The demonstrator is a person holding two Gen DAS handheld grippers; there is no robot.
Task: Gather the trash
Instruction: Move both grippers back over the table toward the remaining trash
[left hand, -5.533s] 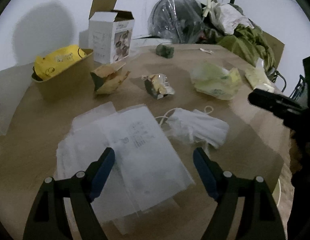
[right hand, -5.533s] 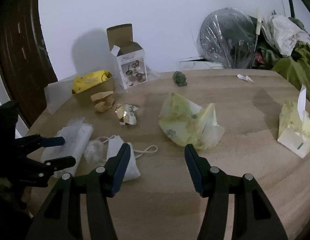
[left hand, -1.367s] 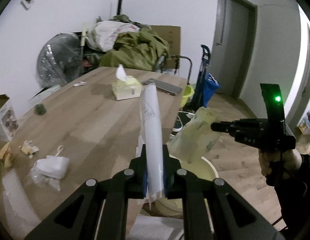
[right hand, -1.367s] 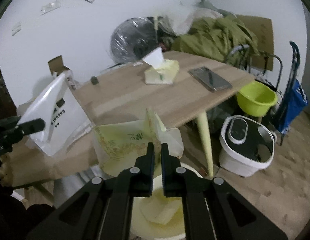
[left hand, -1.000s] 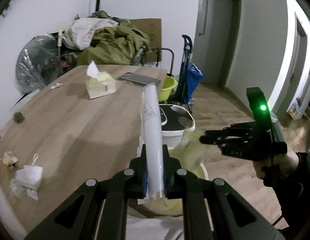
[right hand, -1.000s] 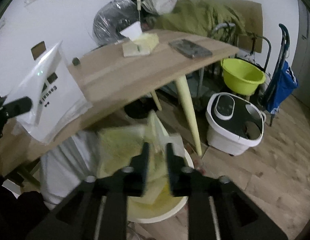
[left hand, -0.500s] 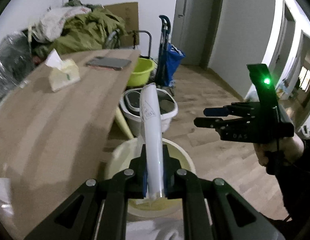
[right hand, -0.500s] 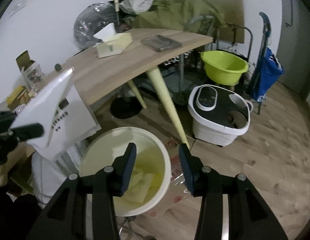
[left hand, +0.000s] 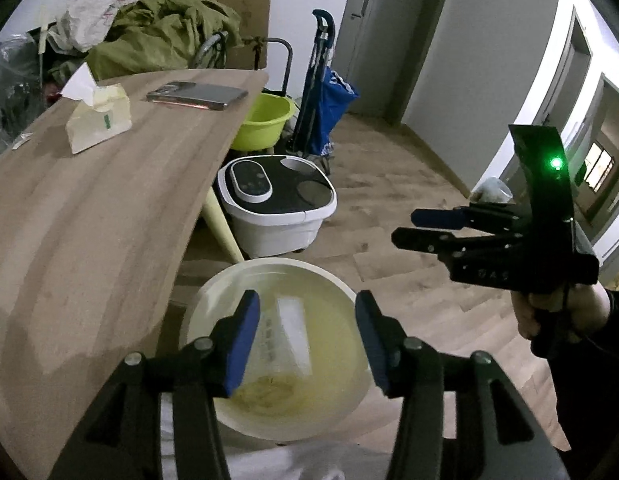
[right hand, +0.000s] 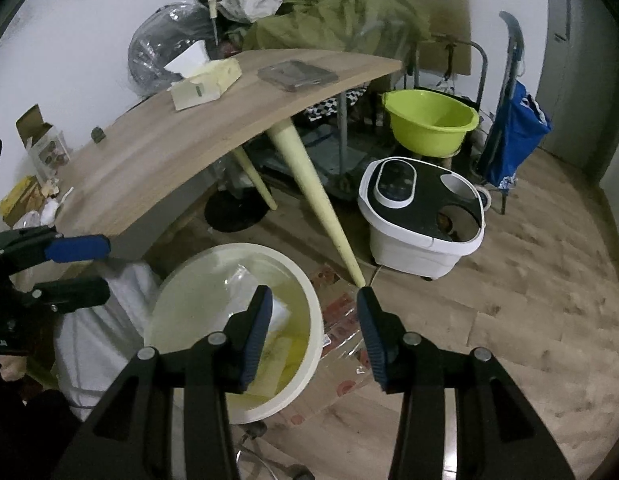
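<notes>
both grippers are now hanging empty over the white bucket [left hand: 269, 280]: our left gripper [left hand: 305, 340] is spreading its fingers, the clear plastic bag [left hand: 285, 332] dropping inside; our right gripper [right hand: 313, 336] is holding its fingers apart, its yellow wrapper [right hand: 277, 356] already lying in the bucket. more trash is waiting on the bench [right hand: 181, 148].

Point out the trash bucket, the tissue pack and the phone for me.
Bucket [right hand: 315, 312]: right wrist view, on its right rim.
Tissue pack [left hand: 99, 122]: left wrist view, on its front face.
Phone [left hand: 197, 95]: left wrist view, on the middle of its top.
</notes>
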